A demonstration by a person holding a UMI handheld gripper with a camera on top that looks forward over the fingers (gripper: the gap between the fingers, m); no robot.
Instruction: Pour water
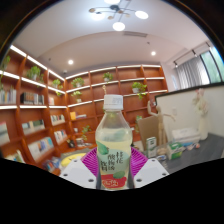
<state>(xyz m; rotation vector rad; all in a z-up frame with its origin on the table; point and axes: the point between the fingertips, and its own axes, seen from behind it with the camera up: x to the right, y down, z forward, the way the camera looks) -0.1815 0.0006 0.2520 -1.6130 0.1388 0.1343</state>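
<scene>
Gripper (114, 176) at the near edge of the view, both fingers pressed against the lower body of a plastic bottle (114, 140); pink pads visible on either side of the label, no gap seen between pads and bottle, so the fingers pinch it. Bottle stands upright between the fingers, white cap (114, 101) on, pale liquid visible above a pink and green label (114, 165). No surface visible under the bottle; whether it rests on anything cannot be told. Just beyond, to the right, a wooden chair or stand (157, 128), partly hidden. Farther right, a person (201, 112) standing by a white partition. At the back, wall shelves (40, 95) lit along their edges, holding books and potted plants. Overhead, round ceiling lights (119, 26).
</scene>
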